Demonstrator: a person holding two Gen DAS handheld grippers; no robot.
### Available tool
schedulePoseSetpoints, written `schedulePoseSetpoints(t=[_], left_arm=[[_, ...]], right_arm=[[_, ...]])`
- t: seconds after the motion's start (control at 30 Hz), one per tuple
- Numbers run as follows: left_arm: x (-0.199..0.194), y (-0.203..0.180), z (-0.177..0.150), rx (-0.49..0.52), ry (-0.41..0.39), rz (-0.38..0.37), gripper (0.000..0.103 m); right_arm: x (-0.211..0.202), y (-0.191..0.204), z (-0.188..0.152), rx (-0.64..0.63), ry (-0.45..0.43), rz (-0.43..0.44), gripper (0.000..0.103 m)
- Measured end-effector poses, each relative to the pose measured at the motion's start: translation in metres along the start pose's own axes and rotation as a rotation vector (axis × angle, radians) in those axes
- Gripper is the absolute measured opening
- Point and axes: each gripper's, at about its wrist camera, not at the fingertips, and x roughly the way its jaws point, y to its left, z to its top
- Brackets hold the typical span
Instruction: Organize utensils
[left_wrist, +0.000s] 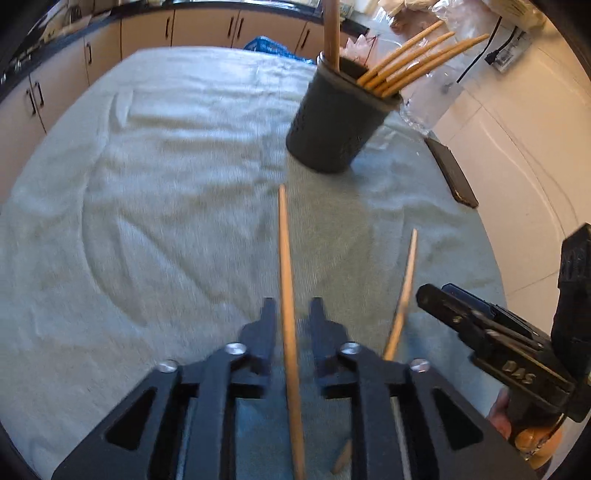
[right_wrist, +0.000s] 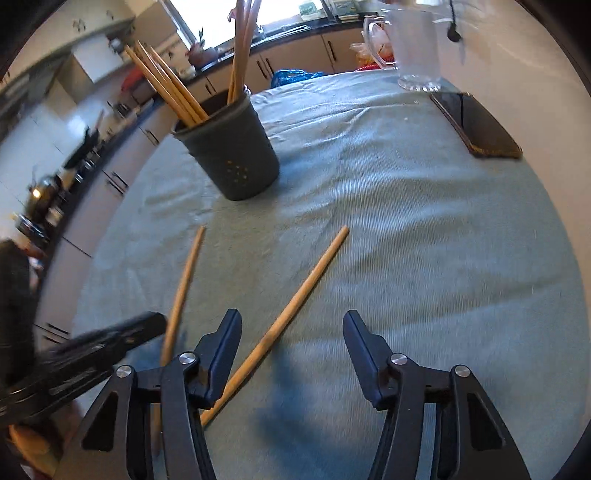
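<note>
A: What does the left gripper (left_wrist: 291, 317) look like?
B: Black plastic, 2 tapered fingers, triangular cutouts in the linkage arms, 4 silver screw heads at the pivots.
A: And the right gripper (right_wrist: 291, 332)?
B: Same build; white "DAS" lettering on its side, orange handle below.

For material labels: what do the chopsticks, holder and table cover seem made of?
Chopsticks: probably bamboo or wood, matte tan, faintly grained. Holder: likely dark grey matte plastic, with drain holes. Cover: pale green woven cloth, ribbed and wrinkled.
</note>
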Motion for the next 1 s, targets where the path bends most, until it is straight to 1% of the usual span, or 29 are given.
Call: schedulePoseSetpoints(t=[0.1, 0.13, 0.17, 0.2, 0.23, 0.27, 0.3, 0.33, 0.37, 0.4, 0.43, 0.5, 0.63, 0.77, 0.9, 1.0], left_arm=[[0.008, 0.0, 0.017, 0.024, -0.009, 0.011, 0.023], [0.012, 0.001, 0.022, 0.027, -0.006, 0.007, 0.023], [0.018, 0.003, 0.028, 0.024, 0.004, 0.003, 0.023], [0.024, 0.004, 0.033, 0.019, 0.018, 0.001, 0.023], [0.03, 0.005, 0.037, 0.015, 0.03, -0.003, 0.023], [0.036, 0.006, 0.041, 0.014, 0.044, -0.007, 0.023], [0.039, 0.005, 0.043, 0.021, 0.044, -0.008, 0.023], [0.04, 0.003, 0.046, 0.037, 0.032, -0.003, 0.021], [0.041, 0.003, 0.048, 0.048, 0.035, 0.003, 0.017], [0.043, 0.003, 0.049, 0.052, 0.044, 0.011, 0.006], [0.044, 0.004, 0.049, 0.043, 0.047, 0.008, 0.006], [0.043, 0.008, 0.049, 0.03, 0.048, -0.003, 0.006], [0.041, 0.01, 0.048, 0.046, 0.059, 0.001, 0.006], [0.048, 0.003, 0.058, 0.072, 0.072, 0.021, 0.006], [0.053, -0.003, 0.066, 0.099, 0.069, 0.038, 0.006], [0.055, -0.004, 0.069, 0.082, 0.06, 0.033, 0.007]], right_arm=[[0.013, 0.004, 0.009, -0.037, 0.025, -0.052, 0.053], [0.017, 0.005, 0.009, -0.046, 0.034, -0.061, 0.048], [0.023, 0.005, 0.01, -0.054, 0.046, -0.072, 0.046], [0.024, 0.007, 0.011, -0.071, 0.033, -0.091, 0.042], [0.026, 0.009, 0.011, -0.083, 0.037, -0.103, 0.036], [0.028, 0.01, 0.013, -0.101, 0.037, -0.121, 0.031], [0.03, 0.01, 0.013, -0.112, 0.046, -0.122, 0.019], [0.03, 0.01, 0.014, -0.123, 0.049, -0.124, 0.018], [0.03, 0.008, 0.015, -0.141, 0.058, -0.117, 0.018], [0.029, 0.007, 0.015, -0.158, 0.064, -0.112, 0.016], [0.028, 0.007, 0.015, -0.17, 0.067, -0.113, 0.016], [0.025, 0.002, 0.016, -0.209, 0.083, -0.15, 0.015], [0.025, -0.011, 0.02, -0.236, 0.124, -0.186, 0.015], [0.029, -0.016, 0.032, -0.213, 0.154, -0.201, 0.015], [0.036, -0.01, 0.041, -0.201, 0.161, -0.224, 0.016], [0.041, -0.005, 0.046, -0.199, 0.149, -0.231, 0.015]])
